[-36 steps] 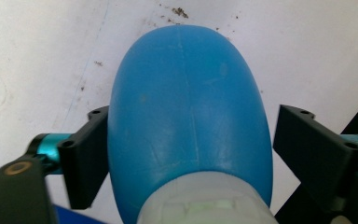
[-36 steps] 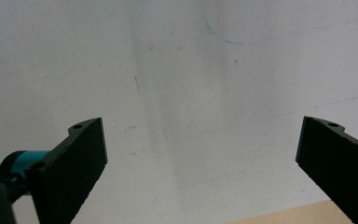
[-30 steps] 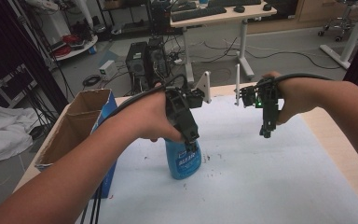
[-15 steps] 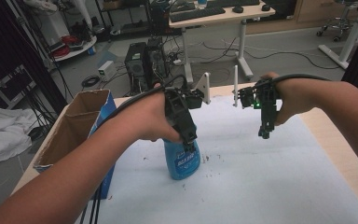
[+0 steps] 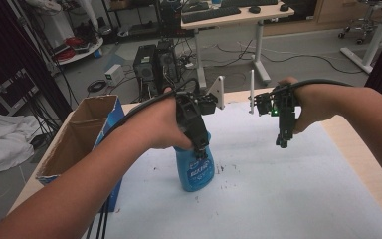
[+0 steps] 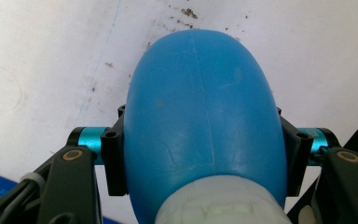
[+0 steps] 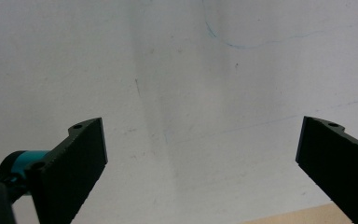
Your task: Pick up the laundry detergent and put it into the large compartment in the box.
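Observation:
A blue plastic bottle [image 5: 197,172] stands upright on the white table cover [image 5: 288,199]. My left gripper [image 5: 199,151] points down over its top. Its jaws have just been closing and now press on both sides of the bottle's rounded shoulder [image 6: 200,93]. In the left gripper view the black pads [image 6: 114,163] sit flat against the blue plastic, so the left gripper [image 6: 200,156] is shut on it. My right gripper [image 5: 282,142] hangs above the cover to the bottle's right. Its jaws stand wide apart, and the right gripper [image 7: 200,158] has nothing between them.
An open cardboard box [image 5: 79,134] with a blue side stands at the table's left edge. Two white upright brackets [image 5: 219,92] rise at the far edge. Dark specks [image 5: 224,168] lie beside the bottle. Bare wood [image 5: 350,144] shows along the right edge.
The left jaws have drawn in around the bottle's top. Both hands and the bottle stay where they were.

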{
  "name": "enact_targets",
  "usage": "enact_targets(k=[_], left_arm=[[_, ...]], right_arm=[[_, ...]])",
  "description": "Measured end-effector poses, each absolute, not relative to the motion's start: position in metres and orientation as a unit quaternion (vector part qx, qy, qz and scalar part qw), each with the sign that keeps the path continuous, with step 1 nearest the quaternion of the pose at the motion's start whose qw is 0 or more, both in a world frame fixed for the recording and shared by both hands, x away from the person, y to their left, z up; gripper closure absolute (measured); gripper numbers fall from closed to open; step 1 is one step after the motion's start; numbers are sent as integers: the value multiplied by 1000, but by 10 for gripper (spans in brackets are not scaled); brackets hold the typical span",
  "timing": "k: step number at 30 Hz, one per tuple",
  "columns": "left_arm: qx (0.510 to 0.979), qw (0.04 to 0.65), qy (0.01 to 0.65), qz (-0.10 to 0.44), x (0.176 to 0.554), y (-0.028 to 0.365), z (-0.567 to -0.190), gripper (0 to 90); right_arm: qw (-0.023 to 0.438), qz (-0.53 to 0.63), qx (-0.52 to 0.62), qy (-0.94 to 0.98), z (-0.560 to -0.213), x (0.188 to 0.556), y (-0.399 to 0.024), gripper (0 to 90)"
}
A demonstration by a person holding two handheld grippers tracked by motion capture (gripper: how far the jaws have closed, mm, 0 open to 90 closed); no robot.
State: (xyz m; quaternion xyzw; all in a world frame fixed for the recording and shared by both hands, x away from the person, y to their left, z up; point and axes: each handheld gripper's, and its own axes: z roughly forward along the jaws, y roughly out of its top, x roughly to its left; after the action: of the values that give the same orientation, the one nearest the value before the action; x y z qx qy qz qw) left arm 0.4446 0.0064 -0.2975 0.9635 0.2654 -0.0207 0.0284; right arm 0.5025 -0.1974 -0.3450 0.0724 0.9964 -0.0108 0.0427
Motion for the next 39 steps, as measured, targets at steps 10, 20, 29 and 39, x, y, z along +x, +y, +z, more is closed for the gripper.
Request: enact_targets(k=[10,20,29,39], left_arm=[[960,26,279,-22,446,7,-297,375],[959,23,279,-37,441,13,-294,377],[962,27,269,-37,429,18,-274,377],[959,33,277,-37,424,42,-225,376]], right_arm=[[44,-12,74,996,-345,502,-196,9],[46,-10,72,996,-342,500,-197,9],[49,-9,71,996,-341,498,-194,9],[53,-7,67,996,-337,495,-193,9]])
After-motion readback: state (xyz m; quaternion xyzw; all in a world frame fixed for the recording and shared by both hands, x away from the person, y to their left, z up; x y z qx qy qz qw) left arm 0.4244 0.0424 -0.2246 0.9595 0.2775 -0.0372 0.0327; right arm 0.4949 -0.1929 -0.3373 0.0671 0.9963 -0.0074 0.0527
